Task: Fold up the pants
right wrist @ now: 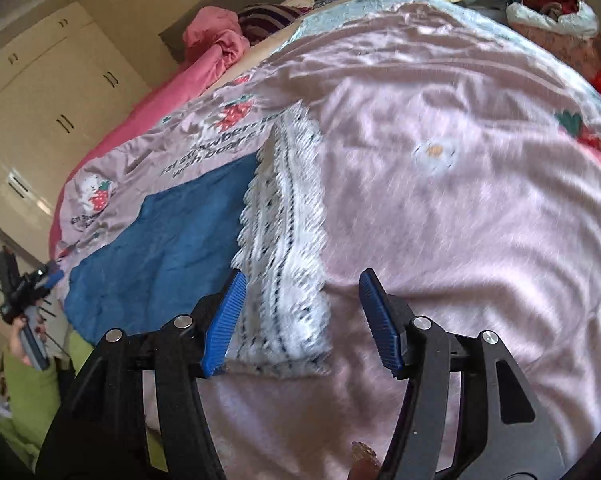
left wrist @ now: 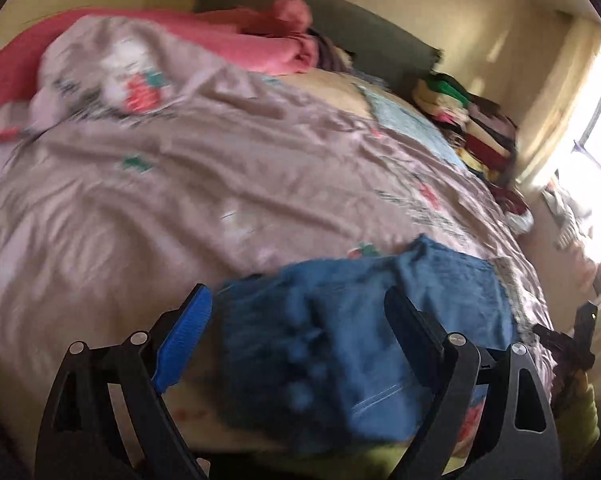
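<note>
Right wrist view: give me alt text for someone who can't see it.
The open right gripper hangs over a pink strawberry-print bedspread, its blue-padded fingers holding nothing. Blue pants with a white lace-trimmed cuff lie flat just ahead. Far left, a hand holds the other gripper.

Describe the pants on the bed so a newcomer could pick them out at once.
Start from the bed, covered by a pale pink strawberry-print bedspread. Near its front edge lie the pants, spread flat, with a white lace-trimmed cloth touching one side. They are the only solid blue item there; the heaps at the head and far side are pink, red and mixed colours.
</note>
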`<state>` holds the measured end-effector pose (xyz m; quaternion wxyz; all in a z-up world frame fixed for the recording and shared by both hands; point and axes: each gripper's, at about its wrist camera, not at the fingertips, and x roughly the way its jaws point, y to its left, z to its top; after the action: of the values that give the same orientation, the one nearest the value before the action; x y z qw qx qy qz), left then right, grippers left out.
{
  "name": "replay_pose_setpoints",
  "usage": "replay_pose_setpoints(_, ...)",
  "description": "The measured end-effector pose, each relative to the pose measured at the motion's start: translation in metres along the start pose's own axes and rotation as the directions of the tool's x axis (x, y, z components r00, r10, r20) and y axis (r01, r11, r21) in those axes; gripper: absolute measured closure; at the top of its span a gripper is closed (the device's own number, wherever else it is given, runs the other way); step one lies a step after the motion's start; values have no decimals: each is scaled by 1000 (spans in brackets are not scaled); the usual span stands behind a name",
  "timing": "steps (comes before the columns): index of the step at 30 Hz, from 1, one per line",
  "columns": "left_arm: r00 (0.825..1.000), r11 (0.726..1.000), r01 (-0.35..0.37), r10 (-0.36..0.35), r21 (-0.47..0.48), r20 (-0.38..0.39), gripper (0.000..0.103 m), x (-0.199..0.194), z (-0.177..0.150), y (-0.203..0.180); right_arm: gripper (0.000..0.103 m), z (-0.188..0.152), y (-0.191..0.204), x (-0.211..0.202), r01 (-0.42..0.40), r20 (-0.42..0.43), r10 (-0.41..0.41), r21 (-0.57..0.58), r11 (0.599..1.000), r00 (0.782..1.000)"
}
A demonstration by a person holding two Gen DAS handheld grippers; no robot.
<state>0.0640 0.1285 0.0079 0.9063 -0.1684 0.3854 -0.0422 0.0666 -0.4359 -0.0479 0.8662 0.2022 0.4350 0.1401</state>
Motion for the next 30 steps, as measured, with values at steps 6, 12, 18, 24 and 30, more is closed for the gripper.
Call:
replay_pose_setpoints(6,997,986,28,-40,-164,-69,9,12,-26,35,50,-8,9,9,24,-29,-24,-8,1000,999)
replay_pose_setpoints(12,987,984,83,-103,-158,-124,26,48,-39,18,49,-12,14,12,64,-37,-65,-41,997,997)
replay_pose_setpoints(18,998,997,8,-14,-78,-65,57,32,-33,16,59,-19,27,9,127,-48,-134,-127,984,990)
replay_pose_setpoints(24,995,996,-72,68,-60,-74,50,39,-36,30,59,-30,38,13,203,-34,-215,-210,956,976)
replay_pose_setpoints(30,995,995,-90,88,-48,-43,41,24,-31,27,54,-28,39,3,217,-45,-232,-216,952,972)
